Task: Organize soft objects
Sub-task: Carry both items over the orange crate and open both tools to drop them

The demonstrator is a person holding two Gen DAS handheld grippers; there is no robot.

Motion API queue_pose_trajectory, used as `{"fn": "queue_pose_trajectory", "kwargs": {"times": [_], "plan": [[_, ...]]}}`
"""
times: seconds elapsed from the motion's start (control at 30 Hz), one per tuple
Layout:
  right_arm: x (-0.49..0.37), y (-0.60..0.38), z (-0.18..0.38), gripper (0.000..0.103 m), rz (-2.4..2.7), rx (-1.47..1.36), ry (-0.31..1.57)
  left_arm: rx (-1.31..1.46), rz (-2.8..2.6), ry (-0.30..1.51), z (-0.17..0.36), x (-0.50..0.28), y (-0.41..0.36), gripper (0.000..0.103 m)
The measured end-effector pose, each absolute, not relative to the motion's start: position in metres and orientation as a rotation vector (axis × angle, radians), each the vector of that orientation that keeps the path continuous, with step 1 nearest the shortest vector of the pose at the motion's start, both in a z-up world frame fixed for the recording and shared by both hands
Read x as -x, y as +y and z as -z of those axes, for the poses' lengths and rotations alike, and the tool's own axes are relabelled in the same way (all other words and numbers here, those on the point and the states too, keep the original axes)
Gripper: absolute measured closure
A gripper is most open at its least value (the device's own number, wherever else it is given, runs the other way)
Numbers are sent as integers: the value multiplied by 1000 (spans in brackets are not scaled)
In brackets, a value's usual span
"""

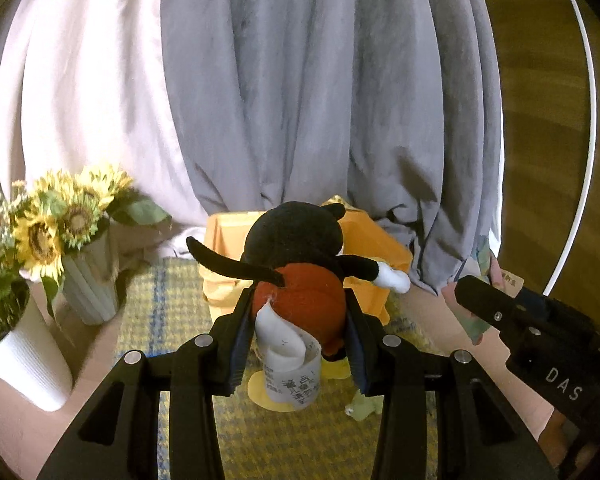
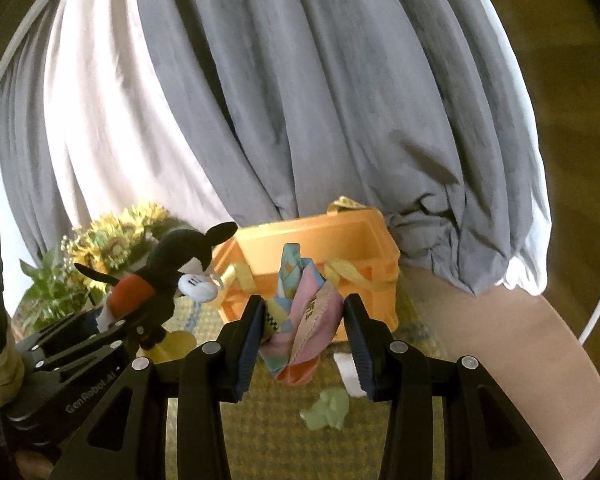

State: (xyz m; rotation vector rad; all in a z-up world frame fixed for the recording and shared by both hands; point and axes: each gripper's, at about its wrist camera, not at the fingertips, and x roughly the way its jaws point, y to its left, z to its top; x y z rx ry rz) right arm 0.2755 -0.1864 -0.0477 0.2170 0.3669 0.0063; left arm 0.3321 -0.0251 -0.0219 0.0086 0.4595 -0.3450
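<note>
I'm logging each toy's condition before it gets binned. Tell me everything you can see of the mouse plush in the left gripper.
The mouse plush looks like soft fabric: black head with round ears, thin black tail, red shorts, black arms ending in white gloves, yellow shoes. A curled white printed tag hangs from its seat. It is upright, lifted off the woven mat, back to the left wrist camera, facing the orange bin. The left gripper clamps its shorts from both sides; nothing else visibly touches it.

Left gripper (image 1: 300, 320): black angular frame, round silver screws, blue ribbed pads, "GenRobot.AI" in white. Right gripper (image 2: 304, 324): identical build, white "DAS" lettering on its side.
</note>
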Motion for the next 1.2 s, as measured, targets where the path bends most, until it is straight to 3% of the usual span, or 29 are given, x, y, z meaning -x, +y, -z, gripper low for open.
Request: {"fn": "queue_pose_trajectory", "kwargs": {"times": [1.2], "plan": [[-400, -184, 6, 61, -14, -204, 286, -201, 391, 345, -2, -466, -37, 62]]}}
